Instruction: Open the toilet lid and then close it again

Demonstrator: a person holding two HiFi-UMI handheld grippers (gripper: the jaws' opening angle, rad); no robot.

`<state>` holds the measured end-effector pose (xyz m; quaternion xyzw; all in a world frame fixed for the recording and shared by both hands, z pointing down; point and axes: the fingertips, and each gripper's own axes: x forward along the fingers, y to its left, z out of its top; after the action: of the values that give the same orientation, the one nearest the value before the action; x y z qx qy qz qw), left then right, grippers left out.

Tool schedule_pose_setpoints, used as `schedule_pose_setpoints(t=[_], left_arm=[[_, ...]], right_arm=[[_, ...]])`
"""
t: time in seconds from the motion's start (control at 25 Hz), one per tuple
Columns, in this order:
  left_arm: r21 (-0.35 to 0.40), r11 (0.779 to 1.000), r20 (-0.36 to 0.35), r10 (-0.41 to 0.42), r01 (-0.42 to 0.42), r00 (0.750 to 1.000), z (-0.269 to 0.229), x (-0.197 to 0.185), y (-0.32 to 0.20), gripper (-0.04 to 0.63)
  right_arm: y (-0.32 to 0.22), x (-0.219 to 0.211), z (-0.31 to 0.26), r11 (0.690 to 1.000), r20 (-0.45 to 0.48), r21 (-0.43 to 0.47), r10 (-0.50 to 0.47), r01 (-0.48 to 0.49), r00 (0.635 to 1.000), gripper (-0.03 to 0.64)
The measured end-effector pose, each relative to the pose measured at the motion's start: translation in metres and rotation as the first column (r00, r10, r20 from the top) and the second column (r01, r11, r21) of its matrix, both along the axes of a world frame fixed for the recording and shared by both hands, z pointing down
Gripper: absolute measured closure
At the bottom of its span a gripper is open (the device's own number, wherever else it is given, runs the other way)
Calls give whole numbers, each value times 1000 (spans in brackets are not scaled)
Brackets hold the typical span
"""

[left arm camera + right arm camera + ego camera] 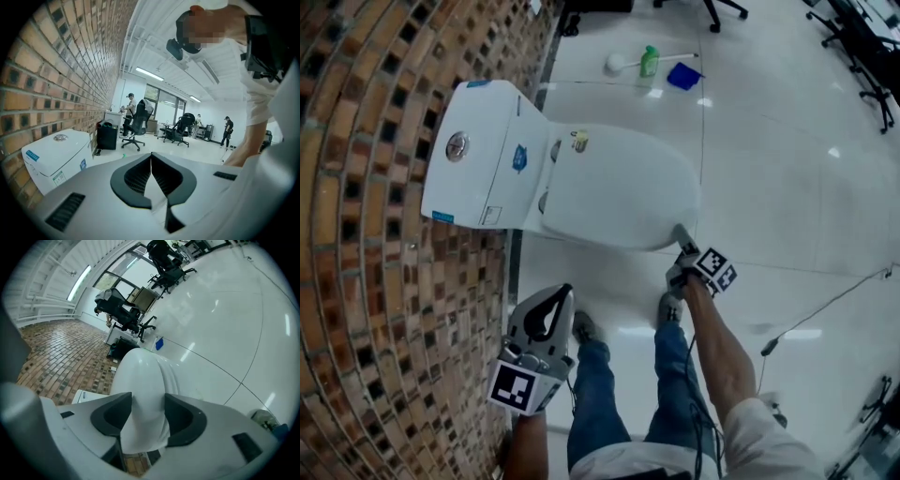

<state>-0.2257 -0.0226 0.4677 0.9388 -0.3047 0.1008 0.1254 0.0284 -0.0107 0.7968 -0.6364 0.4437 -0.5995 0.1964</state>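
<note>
Head view: looks steeply down onto glossy white ceramic toilet beside brown brick wall. Left gripper view: sits low, faces level along that wall. Right gripper view: hugs the toilet's front, faces wallward. Shared across all three: toilet and wall.

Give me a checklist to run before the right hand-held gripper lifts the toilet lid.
1. Lid down flat: ok.
2. Lid's front edge between the jaws of the right hand-held gripper: ok.
3. Pads clamped on that edge: not ok, the jaws look open.
4. Left hand-held gripper shut, empty, away from the lid: ok.
5. Swing path up to the tank: ok, nothing stands in it.
6. Small item near the hinge, loose or stuck on: cannot tell.
</note>
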Motion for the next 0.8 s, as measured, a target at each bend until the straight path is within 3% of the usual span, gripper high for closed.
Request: schedule_pose_setpoints(t=[0.24, 0.36, 0.44, 0.52, 0.64, 0.72, 0.8], left_arm=[[-15, 1000, 30, 9, -9, 1000, 12, 4, 11, 600], [-4, 1000, 24, 10, -10, 1000, 6, 7, 12, 600], [-3, 1000, 19, 15, -15, 1000, -4, 10, 15, 600], [16, 1000, 26, 24, -25, 999, -20, 11, 16, 600], [52, 998, 17, 36, -37, 999, -57, 11, 22, 600], [77, 996, 6, 43, -43, 999, -85, 13, 25, 600], [112, 993, -3, 48, -47, 999, -115, 16, 25, 600]], right_arm=[[12, 13, 24, 995, -96, -99, -19, 10, 995, 367], [7, 20, -11, 996, -215, -31, -84, 79, 973, 367], [3, 15, -63, 977, -355, 63, -171, 206, 919, 367], [4, 1, -133, 916, -527, 129, -261, 380, 809, 367], [18, -26, -250, 779, -753, 138, -319, 612, 576, 367], [29, -40, -319, 682, -850, 132, -296, 720, 437, 367], [37, -50, -374, 604, -903, 109, -272, 790, 333, 367]])
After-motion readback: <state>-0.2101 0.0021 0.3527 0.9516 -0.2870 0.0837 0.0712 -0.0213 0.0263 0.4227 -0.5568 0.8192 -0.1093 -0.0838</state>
